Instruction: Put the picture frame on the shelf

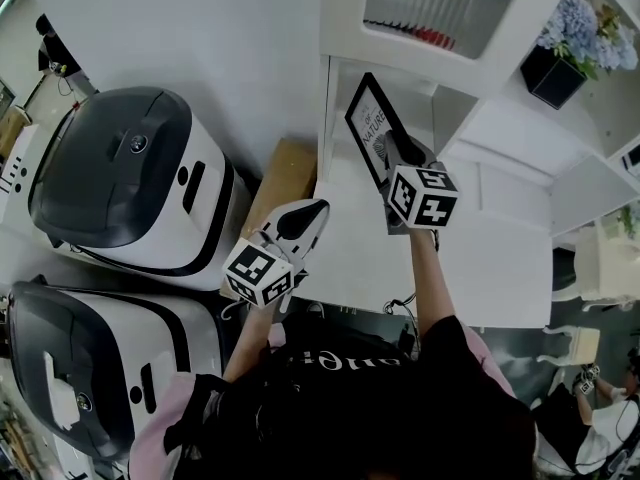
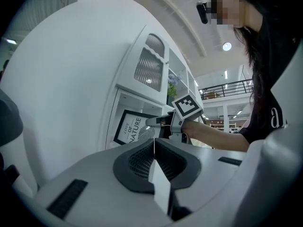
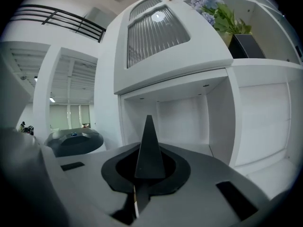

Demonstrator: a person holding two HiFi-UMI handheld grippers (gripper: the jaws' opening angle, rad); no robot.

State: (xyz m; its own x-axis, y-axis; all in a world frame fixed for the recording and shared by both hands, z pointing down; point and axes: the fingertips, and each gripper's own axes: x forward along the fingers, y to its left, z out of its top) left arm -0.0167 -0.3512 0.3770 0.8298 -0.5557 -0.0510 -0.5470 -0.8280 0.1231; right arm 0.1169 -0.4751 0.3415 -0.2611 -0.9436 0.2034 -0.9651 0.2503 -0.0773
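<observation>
The picture frame [image 1: 368, 126] is tilted at the mouth of the white shelf's [image 1: 500, 133] lower compartment, gripped edge-on in the right gripper's [image 1: 402, 154] jaws. At its 7 o'clock, well apart, the left gripper [image 1: 303, 220] hovers with its jaws closed on nothing.

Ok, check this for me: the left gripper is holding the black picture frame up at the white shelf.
Wrong gripper. The right gripper is holding the black picture frame up at the white shelf; the left gripper is shut on nothing. The head view shows it.
</observation>
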